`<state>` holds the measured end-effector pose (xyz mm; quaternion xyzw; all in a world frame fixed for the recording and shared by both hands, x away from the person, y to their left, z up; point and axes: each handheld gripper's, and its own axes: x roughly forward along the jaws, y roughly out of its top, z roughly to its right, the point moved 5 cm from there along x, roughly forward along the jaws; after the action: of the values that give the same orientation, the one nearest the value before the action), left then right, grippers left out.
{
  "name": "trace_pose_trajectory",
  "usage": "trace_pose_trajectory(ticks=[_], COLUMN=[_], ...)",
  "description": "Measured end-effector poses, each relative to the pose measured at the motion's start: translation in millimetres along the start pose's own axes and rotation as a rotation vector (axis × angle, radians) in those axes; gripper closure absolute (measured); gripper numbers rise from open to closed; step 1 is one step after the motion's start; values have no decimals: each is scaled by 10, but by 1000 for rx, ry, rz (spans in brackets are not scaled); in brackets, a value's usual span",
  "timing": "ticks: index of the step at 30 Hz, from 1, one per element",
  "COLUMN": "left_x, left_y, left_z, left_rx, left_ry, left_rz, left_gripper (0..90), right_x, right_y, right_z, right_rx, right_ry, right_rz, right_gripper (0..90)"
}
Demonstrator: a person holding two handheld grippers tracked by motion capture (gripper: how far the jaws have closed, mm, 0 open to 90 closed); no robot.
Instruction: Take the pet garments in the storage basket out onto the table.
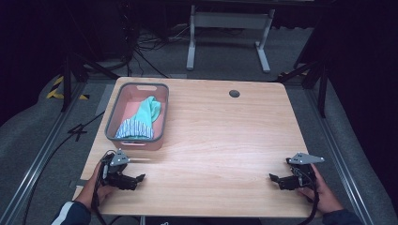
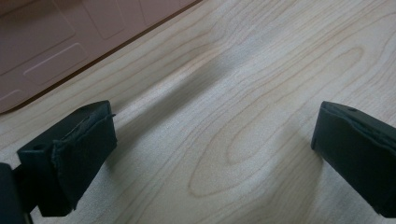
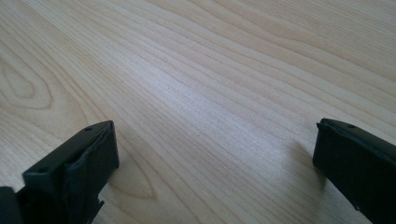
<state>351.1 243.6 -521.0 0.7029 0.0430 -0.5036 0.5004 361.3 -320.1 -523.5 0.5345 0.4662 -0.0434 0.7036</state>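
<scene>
1. sock [image 1: 141,119]: turquoise with a striped cuff, lying inside the pink basket [image 1: 111,115]; cuff toward the basket's near wall, toe toward its far end.
2. pink basket: grey-rimmed, on the wooden table [image 1: 220,136]; its side wall also appears in the left gripper view [image 2: 56,46].
3. left gripper [image 1: 131,180]: just in front of the basket's near wall, a hand [image 1: 96,190] holding it; jaws spread wide, nothing between them, bare wood below [image 2: 215,140].
4. right gripper [image 1: 281,180]: well apart from the basket, toward the table's opposite side; jaws spread wide and empty over bare wood [image 3: 215,140].
</scene>
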Motion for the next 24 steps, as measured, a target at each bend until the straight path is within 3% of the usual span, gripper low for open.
trace_pose_trajectory(ticks=[8, 11, 12, 14, 15, 17, 19, 24], left_x=[-20, -57, -88, -167, -194, -252, -320, -495], left_y=[-21, -31, -32, -30, -34, -44, -15, 97], left_z=[-6, -12, -16, 8, 24, 63, 83, 80], left_rx=[12, 19, 32, 55, 81, 134, 144, 139], left_ry=[-14, -19, -24, -34, -41, -59, -56, -55], left_rz=[-3, -40, -52, -58, -71, -89, -65, -6], left_gripper=[4, 4, 21, 191, 227, 154, 208, 209], right_x=[0, 0, 0, -1, 0, 4, 9, 9], right_y=[-1, -1, 0, 0, 0, 7, 9, 9], right_z=[3, 4, 4, 3, 4, 3, 10, 10], right_rx=[-4, -4, -5, -4, -4, 0, -6, -7], right_ry=[3, 3, 3, 3, 4, 7, 4, 4], right_rz=[-1, -1, -1, -1, -1, -1, -2, -2], right_gripper=[6, 6, 6, 6, 6, 6, 6, 6])
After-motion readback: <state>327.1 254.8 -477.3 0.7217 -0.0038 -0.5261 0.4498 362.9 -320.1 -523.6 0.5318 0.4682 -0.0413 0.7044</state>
